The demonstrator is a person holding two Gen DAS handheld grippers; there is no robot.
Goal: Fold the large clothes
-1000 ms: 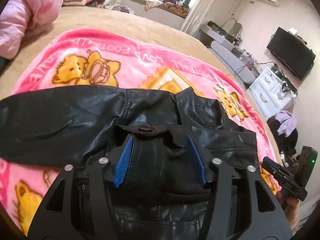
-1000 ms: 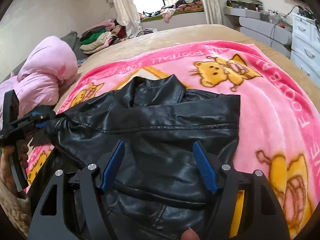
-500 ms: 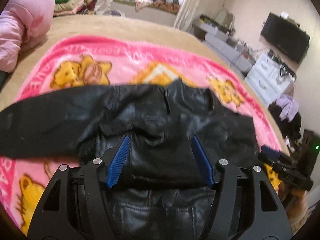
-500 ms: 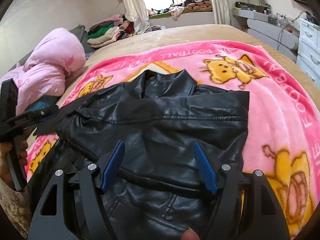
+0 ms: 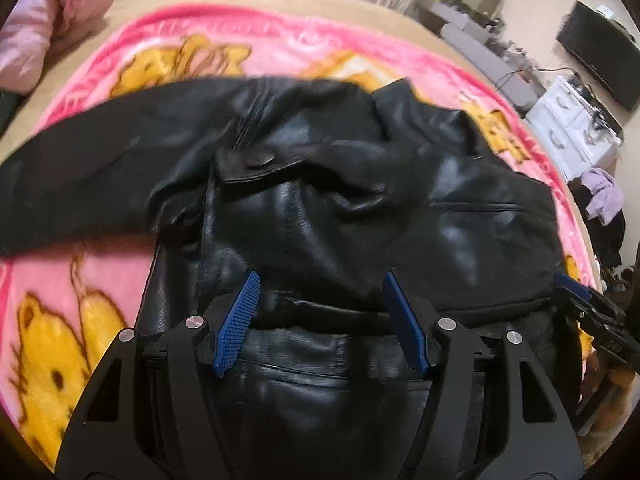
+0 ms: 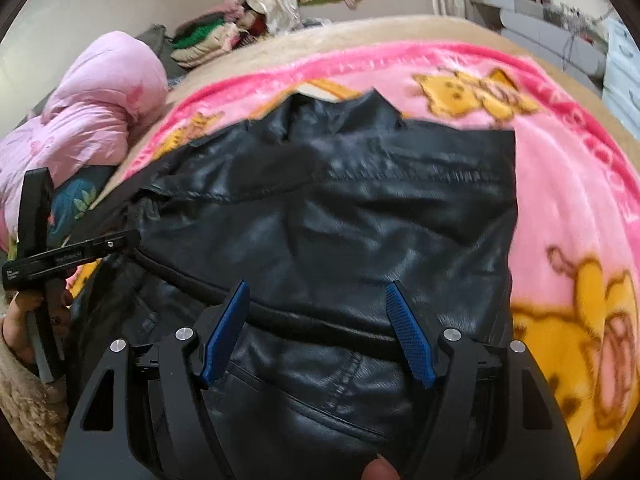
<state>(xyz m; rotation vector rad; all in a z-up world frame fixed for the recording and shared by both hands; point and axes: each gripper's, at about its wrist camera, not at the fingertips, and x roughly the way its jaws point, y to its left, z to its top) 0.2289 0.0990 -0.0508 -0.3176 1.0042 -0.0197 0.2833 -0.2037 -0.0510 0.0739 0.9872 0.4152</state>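
The black jacket (image 5: 360, 208) lies in the middle of the pink bear blanket (image 5: 72, 280) on the bed, and it looks bigger than a second ago, since I have come down closer. Its left sleeve lies flat toward the blanket's left edge. My left gripper (image 5: 320, 312) is spread over the hem, pinching nothing; it was opening a bit more. My right gripper (image 6: 316, 320) is spread too, nothing in it. A pink quilt (image 6: 92, 112) sits at the bed's far left corner.
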